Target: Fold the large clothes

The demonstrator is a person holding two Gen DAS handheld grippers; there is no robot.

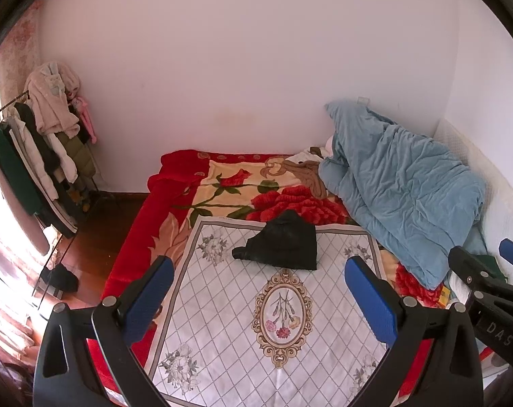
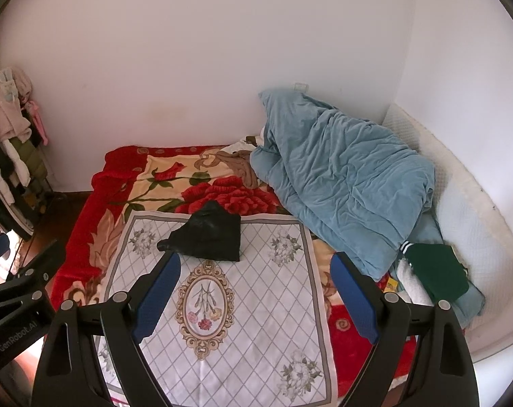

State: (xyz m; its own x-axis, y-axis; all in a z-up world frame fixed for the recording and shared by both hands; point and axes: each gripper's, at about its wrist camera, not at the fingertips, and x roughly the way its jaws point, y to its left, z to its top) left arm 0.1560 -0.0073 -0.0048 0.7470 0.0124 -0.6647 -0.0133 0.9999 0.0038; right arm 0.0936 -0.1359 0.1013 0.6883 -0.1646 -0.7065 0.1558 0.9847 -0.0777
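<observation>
A black garment (image 1: 283, 242) lies folded in a compact bundle at the far edge of a white patterned cloth (image 1: 266, 308) spread on the bed; it also shows in the right wrist view (image 2: 209, 235) on the same cloth (image 2: 222, 305). My left gripper (image 1: 260, 271) is open and empty, held above the near part of the cloth. My right gripper (image 2: 254, 268) is open and empty, beside the left one, just short of the black garment. Each gripper shows at the edge of the other's view.
A crumpled blue duvet (image 1: 398, 190) fills the right side of the bed over a red floral blanket (image 1: 249, 190). A folded green garment (image 2: 439, 271) and white items lie right of the cloth. A clothes rack (image 1: 36, 156) stands at left on the wooden floor.
</observation>
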